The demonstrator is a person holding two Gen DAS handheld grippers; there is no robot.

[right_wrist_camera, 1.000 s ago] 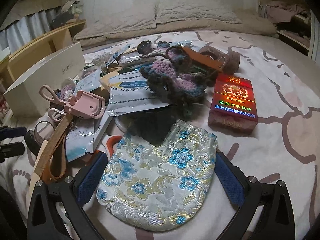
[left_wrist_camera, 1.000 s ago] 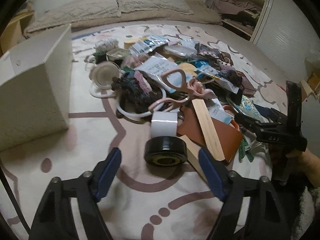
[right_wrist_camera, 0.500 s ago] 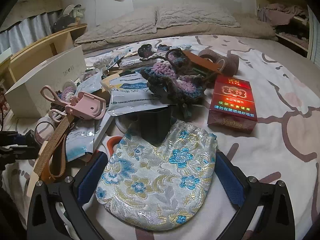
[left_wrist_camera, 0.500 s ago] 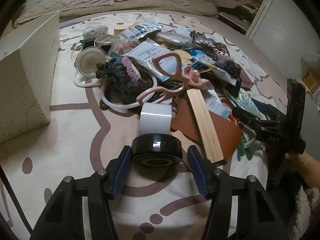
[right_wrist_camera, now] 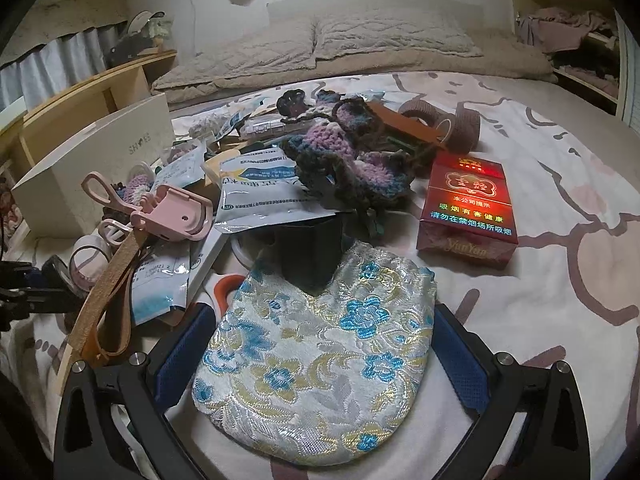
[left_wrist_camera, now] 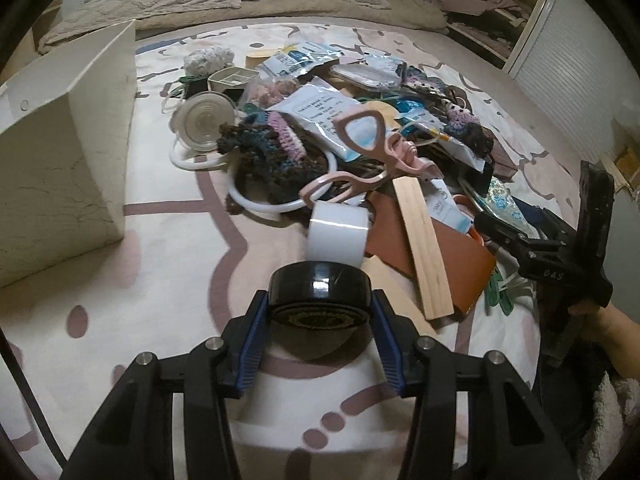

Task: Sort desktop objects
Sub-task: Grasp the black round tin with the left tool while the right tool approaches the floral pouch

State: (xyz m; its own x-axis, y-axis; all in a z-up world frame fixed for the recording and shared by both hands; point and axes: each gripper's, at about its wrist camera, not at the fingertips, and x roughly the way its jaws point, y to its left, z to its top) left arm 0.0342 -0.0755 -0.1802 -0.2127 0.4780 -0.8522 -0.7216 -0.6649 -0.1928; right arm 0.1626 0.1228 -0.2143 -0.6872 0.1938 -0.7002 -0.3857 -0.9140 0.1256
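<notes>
On a patterned bedspread (left_wrist_camera: 160, 264), the left gripper (left_wrist_camera: 319, 322) is closing its jaws, blue pads touching both sides of a black tape roll (left_wrist_camera: 319, 292) beside a white roll (left_wrist_camera: 338, 236). The right gripper (right_wrist_camera: 320, 354) stands released, straddling a flowered pouch (right_wrist_camera: 316, 360) near a red cigarette pack (right_wrist_camera: 468, 208).

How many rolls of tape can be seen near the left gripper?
2. The black roll sits between the closing left gripper pads; the white roll stands just behind it. More may hide in the pile.
</notes>
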